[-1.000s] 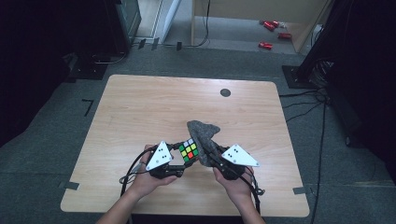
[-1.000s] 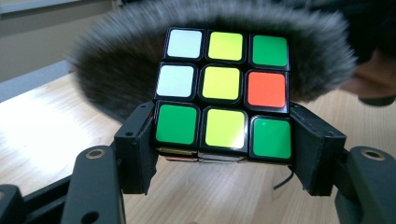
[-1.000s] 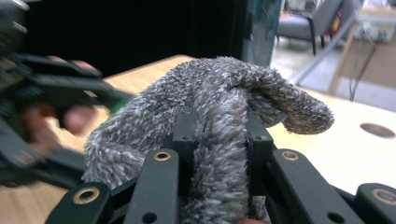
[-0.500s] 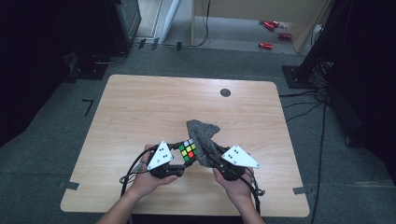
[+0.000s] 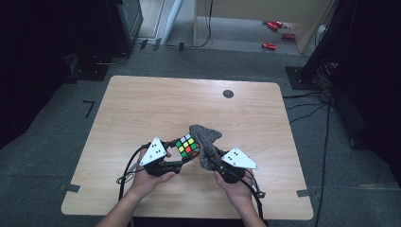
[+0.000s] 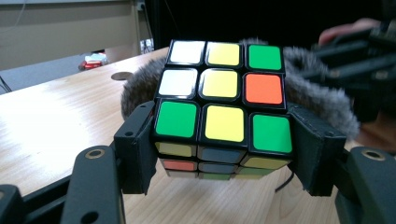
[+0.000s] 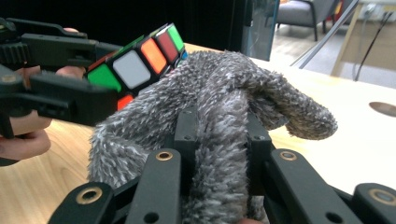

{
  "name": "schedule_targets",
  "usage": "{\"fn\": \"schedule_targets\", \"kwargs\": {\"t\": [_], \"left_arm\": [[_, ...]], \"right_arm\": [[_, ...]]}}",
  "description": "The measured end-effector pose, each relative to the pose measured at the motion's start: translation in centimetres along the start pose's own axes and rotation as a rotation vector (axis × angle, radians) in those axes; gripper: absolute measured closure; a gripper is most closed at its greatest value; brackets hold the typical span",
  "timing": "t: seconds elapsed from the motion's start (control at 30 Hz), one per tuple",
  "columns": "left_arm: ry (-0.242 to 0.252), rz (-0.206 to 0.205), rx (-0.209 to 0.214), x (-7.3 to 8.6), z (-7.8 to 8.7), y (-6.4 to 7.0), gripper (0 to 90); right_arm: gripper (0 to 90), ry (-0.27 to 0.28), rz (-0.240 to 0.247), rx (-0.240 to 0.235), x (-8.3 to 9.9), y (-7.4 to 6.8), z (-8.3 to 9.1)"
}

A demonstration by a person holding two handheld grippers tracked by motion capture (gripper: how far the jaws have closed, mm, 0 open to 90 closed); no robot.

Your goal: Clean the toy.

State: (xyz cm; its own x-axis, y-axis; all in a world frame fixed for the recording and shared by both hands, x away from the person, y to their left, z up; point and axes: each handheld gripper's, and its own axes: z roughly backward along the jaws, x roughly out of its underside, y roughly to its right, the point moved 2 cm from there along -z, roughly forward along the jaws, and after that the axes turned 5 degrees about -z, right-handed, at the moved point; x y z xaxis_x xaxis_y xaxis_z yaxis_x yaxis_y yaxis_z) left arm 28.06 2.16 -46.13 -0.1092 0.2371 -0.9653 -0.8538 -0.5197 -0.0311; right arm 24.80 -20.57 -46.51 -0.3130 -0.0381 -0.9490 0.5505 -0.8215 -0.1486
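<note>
A: Item one, puzzle cube (image 6: 219,107). Location?

B: Held off the surface (image 5: 142,109) near its front edge, between the two hands. The left gripper (image 5: 182,163) has its jaws closed against the cube's lowest layer, one on each side, as seen in the left gripper view. Top face reads white, yellow, green; white, yellow, orange; green, yellow, green.

A: Item two, grey fluffy cloth (image 7: 219,107)?

B: Pinched in the right gripper (image 7: 217,135), jaws nearly together on a bunched fold. The rest of the cloth lies against the far and side faces of the cube, touching it.

A: Step in hand?

B: By my reading, wiping the cube: the cloth is pressed on, the cube held steady. How much has been covered cannot be told.

A: Next move calls for?

B: Likely dragging the cloth across a face while the left jaws keep a firm clamp, since they hold one layer alone and the upper layers could twist under sideways pressure. A fresh face would need the left wrist turned.
</note>
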Motion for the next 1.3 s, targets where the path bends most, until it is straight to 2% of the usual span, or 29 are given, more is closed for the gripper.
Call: {"fn": "schedule_targets", "kwargs": {"t": [0.13, 0.2, 0.6, 0.77, 0.87, 1.0, 1.13, 1.2, 1.3], "left_arm": [[0.021, 0.019, -0.004, -0.2, 0.3, -0.2, 34.9], [0.036, 0.036, -0.002, -0.3, 0.4, -0.3, 34.9], [0.08, 0.073, -0.019, -0.7, 0.9, -0.6, 34.8], [0.14, 0.119, -0.001, -1.2, 1.5, -1.0, 34.9], [0.149, 0.128, 0.023, -1.3, 1.5, -0.9, 34.9], [0.128, 0.117, 0.035, -1.1, 1.0, -0.4, 34.9], [0.126, 0.115, 0.036, -1.0, 1.0, -0.4, 34.9], [0.131, 0.118, 0.034, -1.1, 1.1, -0.6, 34.9], [0.134, 0.127, 0.027, -1.1, 1.3, -0.8, 34.9]], "right_arm": [[74.4, -0.001, -0.046, -0.029, 0.5, 0.1, -0.3], [74.5, -0.002, -0.057, -0.04, 0.6, 0.0, -0.4], [73.9, -0.022, -0.112, -0.091, 1.1, -0.1, -0.8], [73.2, -0.037, -0.112, -0.101, 1.5, -0.2, -1.1], [73.2, -0.035, -0.124, -0.116, 1.6, -0.4, -1.3], [73.0, -0.027, -0.08, -0.171, 1.6, -1.8, -1.5], [72.9, -0.06, -0.021, -0.217, 2.2, -3.3, -1.9], [72.8, -0.055, 0.01, -0.215, 2.2, -3.5, -1.9], [73.0, -0.021, -0.012, -0.177, 1.6, -2.7, -1.5]]}}
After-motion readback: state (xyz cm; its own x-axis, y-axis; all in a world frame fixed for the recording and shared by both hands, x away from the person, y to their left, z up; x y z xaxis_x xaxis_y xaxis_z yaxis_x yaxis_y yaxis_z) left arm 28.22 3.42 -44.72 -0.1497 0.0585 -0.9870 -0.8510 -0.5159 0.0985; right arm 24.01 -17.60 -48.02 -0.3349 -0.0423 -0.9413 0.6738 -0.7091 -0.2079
